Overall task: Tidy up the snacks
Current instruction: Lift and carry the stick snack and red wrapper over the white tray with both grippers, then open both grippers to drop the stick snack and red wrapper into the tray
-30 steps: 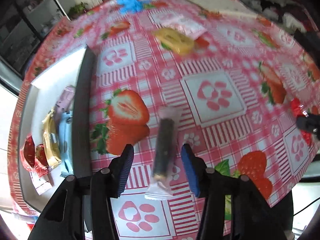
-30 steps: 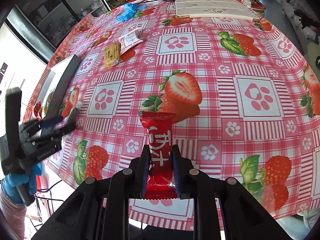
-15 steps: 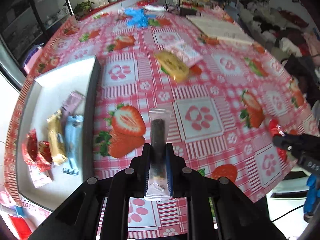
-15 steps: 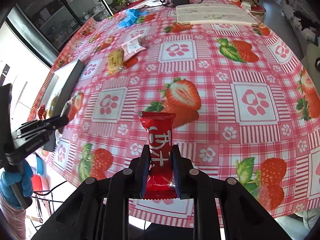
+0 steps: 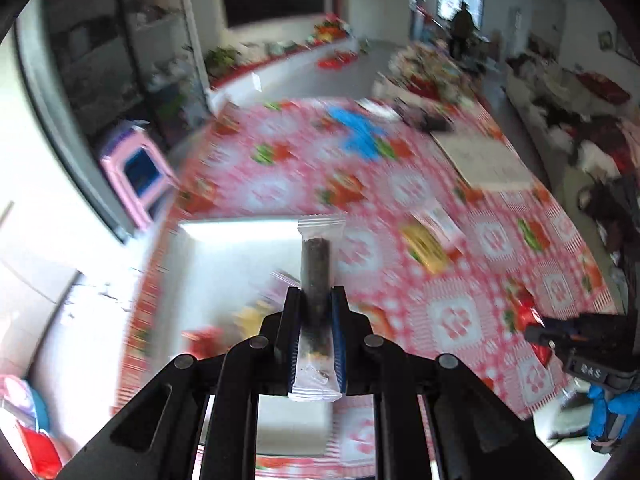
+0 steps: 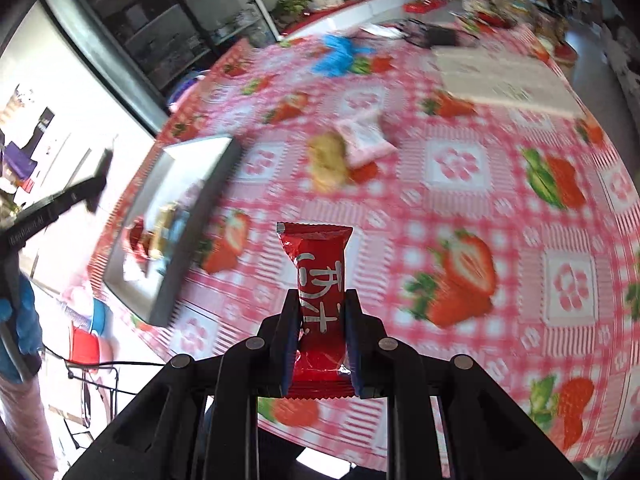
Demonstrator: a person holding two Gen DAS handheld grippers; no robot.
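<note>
The left hand-held gripper [image 5: 316, 336] is pinching a clear-wrapped dark snack bar [image 5: 316, 276] near its lower end, the bar standing up between the pads and clear of the desk [image 5: 460, 320]. The right hand-held gripper [image 6: 322, 344] is clamped on a red snack packet [image 6: 320, 280], likewise held aloft above the checked strawberry cloth. The white tray [image 6: 200, 168] sits at the desk's left side with several wrapped snacks already in it; a yellow snack [image 6: 326, 158] and a pink-white packet [image 6: 366, 136] lie on the cloth, touching or nearly so. Judgement: the step in hand is carriage of both items to the tray. To do it well, each packet should be brought over bare tray floor, lowered close before the pads part, and laid beside the existing snacks, not upon them; the two hands should arrive in turn to avoid fouling. Both grippers point steeply downward. In the left view the tray lies directly beyond the bar; background blur prevents finer reading.
</note>
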